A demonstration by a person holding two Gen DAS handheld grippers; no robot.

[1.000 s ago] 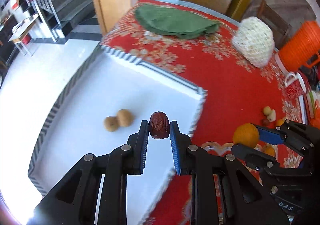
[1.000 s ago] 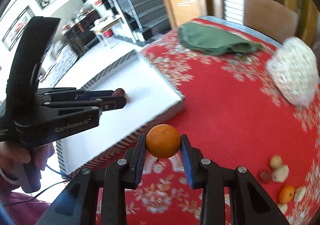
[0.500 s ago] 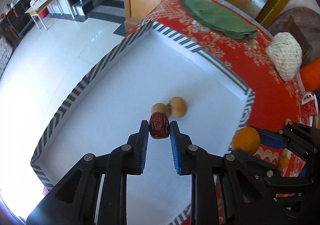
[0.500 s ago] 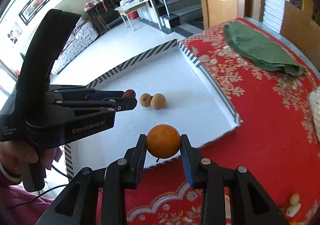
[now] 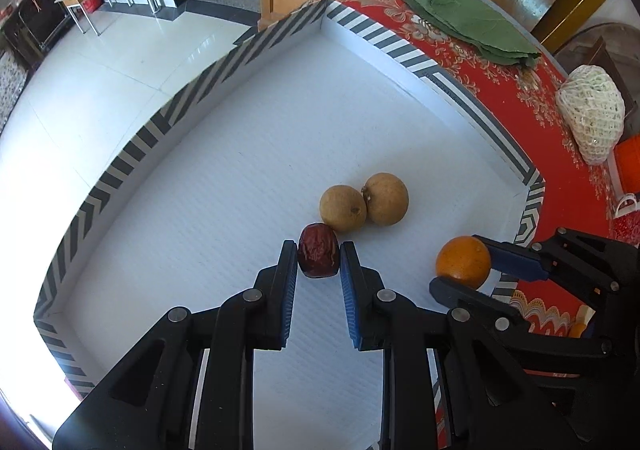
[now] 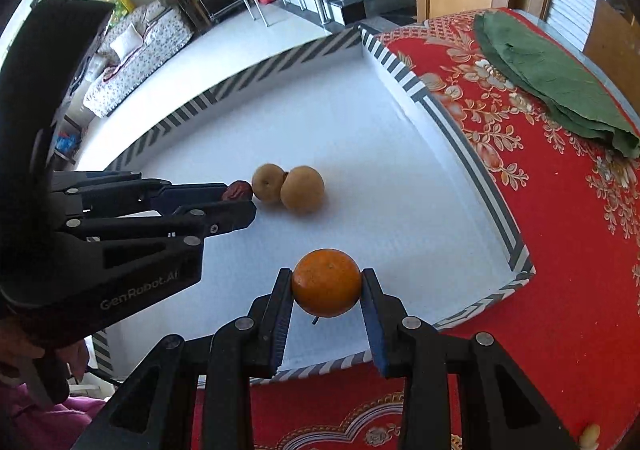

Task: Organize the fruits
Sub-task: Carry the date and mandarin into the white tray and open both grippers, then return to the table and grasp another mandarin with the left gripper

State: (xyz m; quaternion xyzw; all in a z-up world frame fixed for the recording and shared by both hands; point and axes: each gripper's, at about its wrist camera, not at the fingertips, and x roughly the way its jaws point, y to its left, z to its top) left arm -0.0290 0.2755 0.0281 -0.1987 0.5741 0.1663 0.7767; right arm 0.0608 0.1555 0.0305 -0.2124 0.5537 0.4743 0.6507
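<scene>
My left gripper (image 5: 319, 256) is shut on a dark red date (image 5: 318, 255), low over the white tray (image 5: 240, 154) and right beside two tan longans (image 5: 364, 204). My right gripper (image 6: 326, 282) is shut on a small orange (image 6: 326, 282) and holds it over the tray's near right part. The right wrist view shows the left gripper (image 6: 240, 196) at left with the date (image 6: 239, 190) touching or almost touching the longans (image 6: 290, 188). The left wrist view shows the orange (image 5: 463, 262) in the right gripper (image 5: 464, 264).
The tray has a striped rim (image 6: 476, 178) and sits on a red patterned tablecloth (image 6: 560, 250). A folded green cloth (image 5: 460, 18) and a white net bag (image 5: 592, 118) lie farther back. A small fruit piece (image 6: 590, 433) lies at the lower right.
Both grippers have moved in over the tray and come lower. The date now sits next to the longans. The orange has crossed the tray's rim.
</scene>
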